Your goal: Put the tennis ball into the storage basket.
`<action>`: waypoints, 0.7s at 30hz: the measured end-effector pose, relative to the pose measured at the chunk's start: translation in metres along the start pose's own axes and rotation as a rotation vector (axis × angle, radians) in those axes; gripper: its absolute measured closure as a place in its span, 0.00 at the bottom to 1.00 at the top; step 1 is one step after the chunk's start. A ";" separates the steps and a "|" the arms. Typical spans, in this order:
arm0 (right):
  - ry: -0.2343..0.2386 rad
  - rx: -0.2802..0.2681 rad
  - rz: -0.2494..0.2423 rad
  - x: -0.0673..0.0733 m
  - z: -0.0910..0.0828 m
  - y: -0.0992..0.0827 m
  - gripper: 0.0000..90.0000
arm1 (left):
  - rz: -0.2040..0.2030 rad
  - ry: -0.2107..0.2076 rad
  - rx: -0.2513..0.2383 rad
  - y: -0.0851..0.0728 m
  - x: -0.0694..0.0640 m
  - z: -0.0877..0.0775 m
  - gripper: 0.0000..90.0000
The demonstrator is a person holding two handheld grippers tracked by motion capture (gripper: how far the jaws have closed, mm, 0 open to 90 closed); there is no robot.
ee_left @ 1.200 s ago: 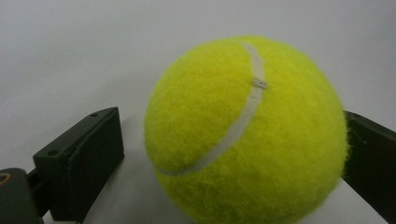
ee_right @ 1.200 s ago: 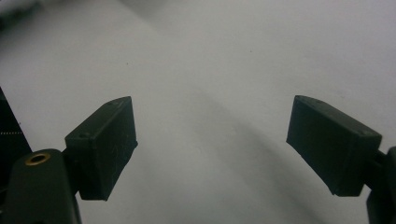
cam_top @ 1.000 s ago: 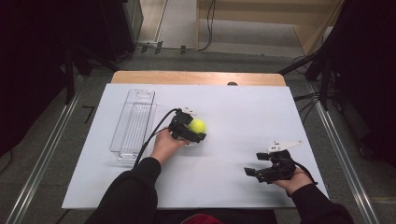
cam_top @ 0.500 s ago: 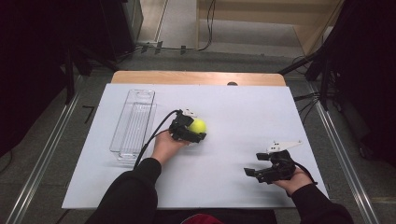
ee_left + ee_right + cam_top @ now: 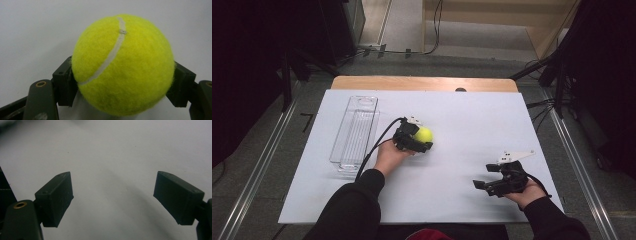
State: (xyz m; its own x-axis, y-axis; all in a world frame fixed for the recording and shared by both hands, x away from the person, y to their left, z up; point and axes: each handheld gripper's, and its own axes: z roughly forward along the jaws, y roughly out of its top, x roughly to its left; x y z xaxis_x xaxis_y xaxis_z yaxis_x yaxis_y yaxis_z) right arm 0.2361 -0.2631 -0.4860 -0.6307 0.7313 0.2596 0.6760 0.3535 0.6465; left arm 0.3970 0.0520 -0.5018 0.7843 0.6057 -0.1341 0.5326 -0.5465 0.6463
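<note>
1. Tennis ball (image 5: 424, 134) sits on the white desk (image 5: 472, 115), roughly mid-desk, a little toward the left edge and well clear of the far edge. It rests on the surface; in the left gripper view the ball (image 5: 122, 66) has the desk visible beneath and behind it.
2. Left gripper (image 5: 417, 141) is clamped on the ball, one jaw on each flank at about its widest line. The felt touches both pads with no gap.
3. Right gripper (image 5: 492, 185) lies near the desk's right front corner, jaws spread wide with nothing between them; in the right gripper view the gripper (image 5: 113, 200) looks onto bare desk.
4. Clear plastic bin (image 5: 354, 135) stands near the left edge, well apart from the ball.
5. Handling judgement: light, springy, fuzzy felt that gives good friction, not fragile. Being round, it could squirt out if pinched above or below its middle. The present hold across the widest girth looks right; moderate squeeze should do.
6. Change from a second ago: the left jaws have just been closing, and the ball is between them, now pinched. Ball, bin and both hands sit where they were; the right gripper looks unchanged.
</note>
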 end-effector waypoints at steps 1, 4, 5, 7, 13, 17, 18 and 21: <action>0.000 -0.001 -0.002 0.000 0.000 0.000 0.15 | -0.008 -0.002 -0.002 0.000 0.000 0.000 0.29; 0.001 -0.002 -0.002 0.000 0.000 0.000 0.15 | -0.006 -0.008 0.003 0.000 0.001 0.000 0.29; 0.001 -0.002 0.000 0.000 0.000 0.000 0.15 | -0.007 -0.008 0.003 0.001 0.001 0.000 0.29; 0.000 -0.003 0.000 0.000 0.000 0.000 0.15 | -0.012 -0.008 0.004 0.001 0.001 -0.001 0.29; 0.001 -0.004 -0.004 0.000 0.000 0.000 0.15 | -0.037 -0.018 0.008 0.002 0.002 -0.003 0.29; 0.000 -0.004 -0.004 0.000 0.000 0.000 0.15 | -0.050 -0.021 -0.002 0.003 0.004 -0.007 0.29; 0.001 -0.005 -0.004 0.000 0.000 0.000 0.15 | -0.052 -0.021 -0.003 0.004 0.004 -0.008 0.29; 0.001 -0.004 -0.006 0.000 0.000 0.000 0.15 | -0.058 -0.019 -0.007 0.006 0.005 -0.012 0.29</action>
State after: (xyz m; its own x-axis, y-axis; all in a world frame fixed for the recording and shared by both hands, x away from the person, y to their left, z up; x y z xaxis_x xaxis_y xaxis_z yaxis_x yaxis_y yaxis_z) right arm 0.2361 -0.2633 -0.4856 -0.6352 0.7284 0.2566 0.6709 0.3559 0.6506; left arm 0.4001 0.0586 -0.4901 0.7579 0.6253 -0.1858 0.5752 -0.5063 0.6425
